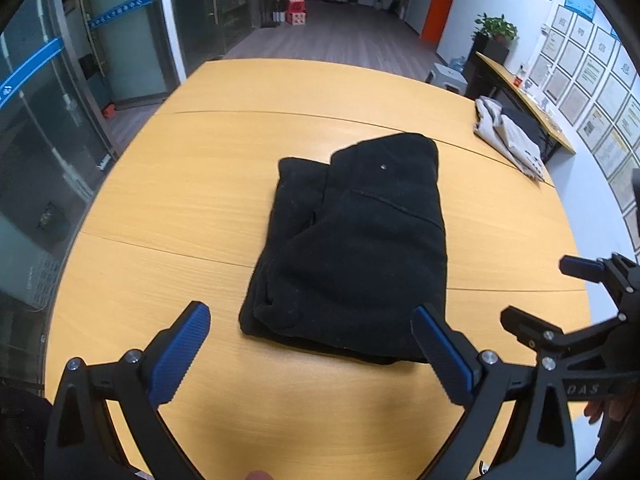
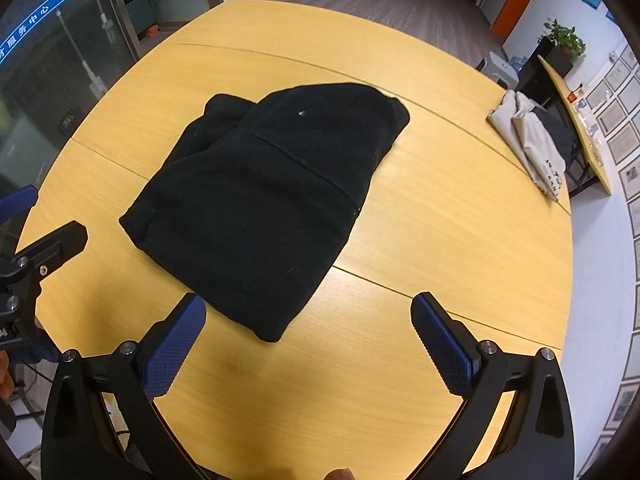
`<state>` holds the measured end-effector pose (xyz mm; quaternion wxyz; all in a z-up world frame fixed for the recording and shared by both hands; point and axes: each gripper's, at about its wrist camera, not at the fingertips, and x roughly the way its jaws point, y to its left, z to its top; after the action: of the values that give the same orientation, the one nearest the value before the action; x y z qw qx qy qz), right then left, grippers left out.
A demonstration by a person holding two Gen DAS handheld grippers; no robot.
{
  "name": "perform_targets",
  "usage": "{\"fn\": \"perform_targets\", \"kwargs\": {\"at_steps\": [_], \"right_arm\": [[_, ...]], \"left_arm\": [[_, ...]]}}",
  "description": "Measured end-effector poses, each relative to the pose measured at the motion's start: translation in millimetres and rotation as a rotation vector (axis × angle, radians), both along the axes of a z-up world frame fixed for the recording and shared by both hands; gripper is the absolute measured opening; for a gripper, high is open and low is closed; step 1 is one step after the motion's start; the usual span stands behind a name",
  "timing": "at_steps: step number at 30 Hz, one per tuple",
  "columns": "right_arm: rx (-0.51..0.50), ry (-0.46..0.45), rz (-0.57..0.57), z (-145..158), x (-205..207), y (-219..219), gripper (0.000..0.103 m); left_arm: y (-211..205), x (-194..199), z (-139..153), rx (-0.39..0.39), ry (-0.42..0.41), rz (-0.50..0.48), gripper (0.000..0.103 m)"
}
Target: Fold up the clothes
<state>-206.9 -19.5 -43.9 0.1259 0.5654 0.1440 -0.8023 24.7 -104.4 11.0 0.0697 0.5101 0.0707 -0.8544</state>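
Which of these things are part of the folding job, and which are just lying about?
Part of the job:
black garment, folded
left gripper, open
right gripper, open

Lying about:
grey clothes at the table's far edge
potted plant

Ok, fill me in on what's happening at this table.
A person is folding clothes with a handheld claw in each hand. A black fleece garment lies folded into a compact bundle on the wooden table. The left claw and right claw are both open and empty, held at the bundle's near edge. A grey garment lies crumpled at the table's far right edge.
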Motion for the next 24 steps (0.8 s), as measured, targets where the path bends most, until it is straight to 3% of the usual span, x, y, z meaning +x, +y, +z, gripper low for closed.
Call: {"fn": "perform_targets", "kwargs": {"at_steps": [17,24], "right_arm": [[0.024,0.013,0.015,6,10,-4,0.103],[0.034,0.009,0.019,5,14,-7,0.103]], "left_arm": [[-2,4,9,0.047,0.040,0.051,0.103],[6,7,5,0.031,0.016,0.029,0.103]]}}
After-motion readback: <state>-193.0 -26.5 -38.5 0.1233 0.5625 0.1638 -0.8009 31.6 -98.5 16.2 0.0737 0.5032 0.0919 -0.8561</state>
